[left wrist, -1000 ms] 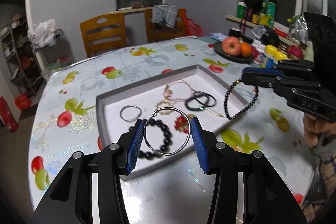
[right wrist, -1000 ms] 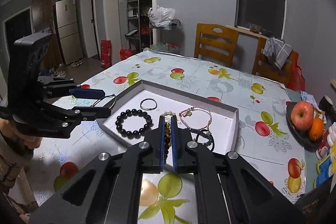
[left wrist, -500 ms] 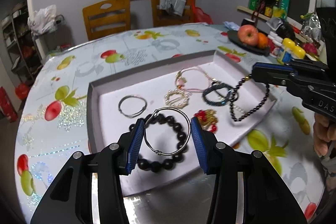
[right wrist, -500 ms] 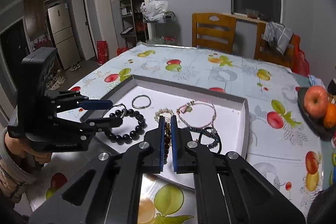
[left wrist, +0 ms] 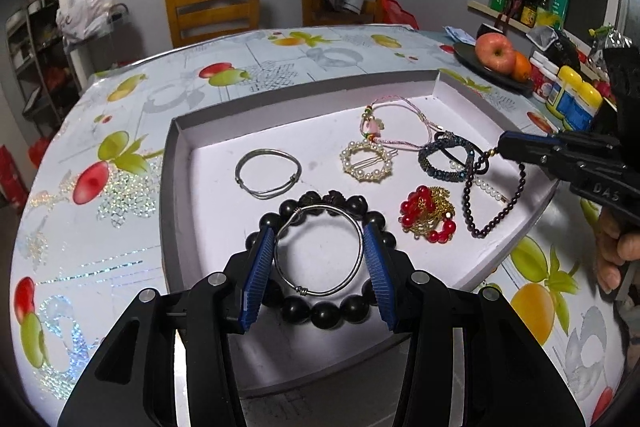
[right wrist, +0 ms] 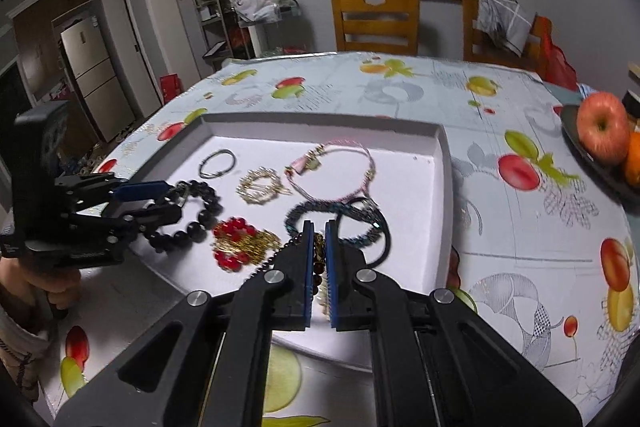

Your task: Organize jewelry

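A white tray (left wrist: 208, 211) with a grey rim lies on the table and also shows in the right wrist view (right wrist: 416, 187). My left gripper (left wrist: 319, 239) is shut on a thin silver wire bangle (left wrist: 320, 293), held just above a black bead bracelet (left wrist: 328, 315) in the tray. My right gripper (right wrist: 319, 229) is shut on a dark bead strand (left wrist: 496, 223), which hangs down over the tray's right side. In the tray lie a silver bangle (left wrist: 267, 174), a pearl ring clip (left wrist: 366, 161), a pink cord bracelet (left wrist: 396, 125), a blue braided bracelet (left wrist: 440, 159) and a red and gold piece (left wrist: 428, 213).
The table wears a fruit-print cloth (left wrist: 120, 187). A dark plate with an apple (left wrist: 494, 51) and an orange stands at the far right, next to yellow-lidded jars (left wrist: 576, 95). Two wooden chairs (left wrist: 212, 9) stand behind the table.
Both grippers have come lower and closer over the tray. The wire bangle now hangs just above the black bead bracelet, and the dark bead strand has moved in over the tray's right side.
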Available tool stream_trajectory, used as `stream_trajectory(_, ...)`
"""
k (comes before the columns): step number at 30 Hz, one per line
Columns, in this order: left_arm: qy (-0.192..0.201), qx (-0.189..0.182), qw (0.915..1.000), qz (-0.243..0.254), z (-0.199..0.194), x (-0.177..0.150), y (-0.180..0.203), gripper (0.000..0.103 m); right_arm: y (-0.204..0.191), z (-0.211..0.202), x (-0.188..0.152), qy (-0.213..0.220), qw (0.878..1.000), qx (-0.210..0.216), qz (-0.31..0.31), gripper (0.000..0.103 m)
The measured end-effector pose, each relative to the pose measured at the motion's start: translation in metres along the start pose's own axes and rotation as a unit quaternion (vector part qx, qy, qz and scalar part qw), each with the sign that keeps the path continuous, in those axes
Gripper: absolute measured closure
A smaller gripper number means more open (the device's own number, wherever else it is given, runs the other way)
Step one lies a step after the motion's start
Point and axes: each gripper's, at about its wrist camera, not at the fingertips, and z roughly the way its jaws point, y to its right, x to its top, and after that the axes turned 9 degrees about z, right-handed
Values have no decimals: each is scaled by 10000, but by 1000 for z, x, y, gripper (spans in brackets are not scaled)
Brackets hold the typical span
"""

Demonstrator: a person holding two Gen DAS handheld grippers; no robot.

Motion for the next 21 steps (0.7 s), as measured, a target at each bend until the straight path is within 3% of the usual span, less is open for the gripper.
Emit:
stream_trajectory(4,34,-25,10000,-60,-1,0,-2,52,11,1,-2,4,9998,-83,188,97)
stream_trajectory(5,60,-26,10000,-68,-2,-1,-3,45,11,-1,-1,33,9998,-124,178,95)
stream_trajectory(6,86,-13,9999,-75,-3,-1,-3,38,12,-2,-2,42,9997,-164,171,86)
stream_trajectory(7,112,1,9999,-82,-4,-1,-3,36,12,-4,-2,45,9997,-175,184,71)
stream_trajectory(8,145,8,9998,-97,-6,-2,-3,36,13,-6,-3,66,9996,-177,192,65)
stream_trajectory(12,238,12,9996,-161,-12,-4,-4,31,11,-16,-6,161,9996,-181,156,59)
stream_trajectory(14,318,34,9994,-150,-17,-5,-3,24,9,-22,-7,224,9995,-152,147,50)
stream_trajectory(18,478,118,9987,-123,-31,-6,2,22,5,-35,-11,350,9993,-129,99,36)
stream_trajectory(19,506,165,9985,-137,-34,-6,3,19,4,-39,-13,380,9992,-121,95,32)
stream_trajectory(20,542,238,9981,-162,-38,-7,4,9,3,-41,-15,399,9991,-110,89,30)
stream_trajectory(21,599,303,9976,-183,-42,-8,6,8,2,-44,-16,419,9990,-100,83,26)
